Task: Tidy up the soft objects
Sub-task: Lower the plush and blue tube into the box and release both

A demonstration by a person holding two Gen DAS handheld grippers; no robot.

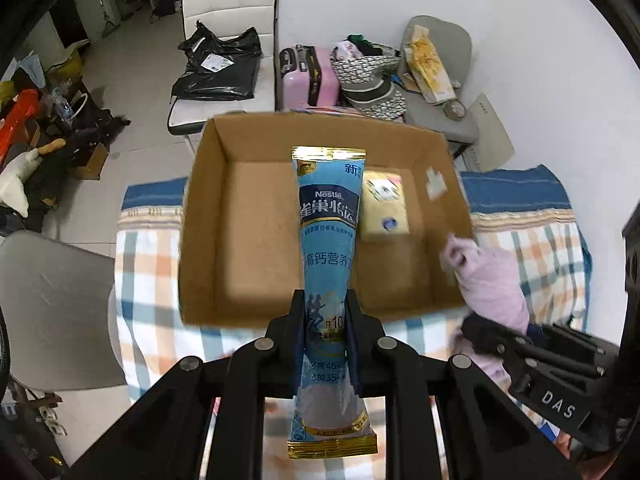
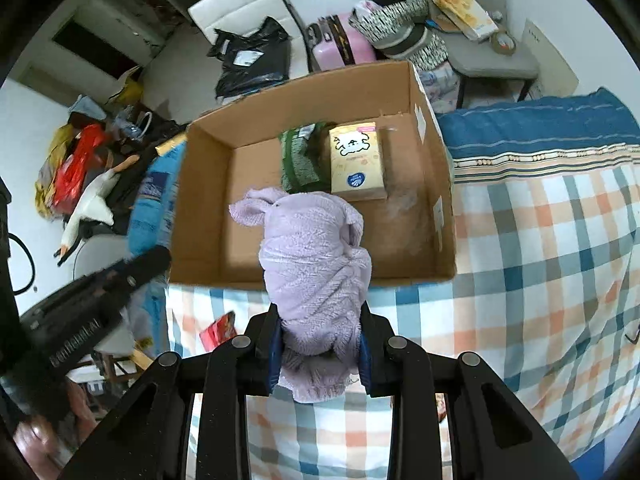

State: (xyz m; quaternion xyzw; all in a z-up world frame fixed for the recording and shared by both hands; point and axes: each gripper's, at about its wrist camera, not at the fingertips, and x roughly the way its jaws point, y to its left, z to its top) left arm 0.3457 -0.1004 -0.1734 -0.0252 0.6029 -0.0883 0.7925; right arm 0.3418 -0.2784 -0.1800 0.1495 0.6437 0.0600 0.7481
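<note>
My left gripper [image 1: 326, 304] is shut on a long blue Nestle pouch [image 1: 328, 240], held upright over the near wall of an open cardboard box [image 1: 208, 208]. My right gripper [image 2: 320, 320] is shut on a rolled lilac fleece cloth [image 2: 316, 256] that hangs over the box's near edge [image 2: 312, 280]. Inside the box lie a yellow tissue pack [image 2: 357, 162] and a green packet [image 2: 298, 156]. In the left wrist view the tissue pack [image 1: 386, 204] shows beside the pouch, and the lilac cloth [image 1: 492, 276] with the right gripper sits at the right.
The box stands on a checked blanket [image 2: 540, 240] with a blue border. A small red packet [image 2: 218, 330] lies on the blanket near the left gripper. Behind are a white chair [image 1: 228, 12] with a black bag, a pink suitcase [image 1: 308, 76], and floor clutter at left.
</note>
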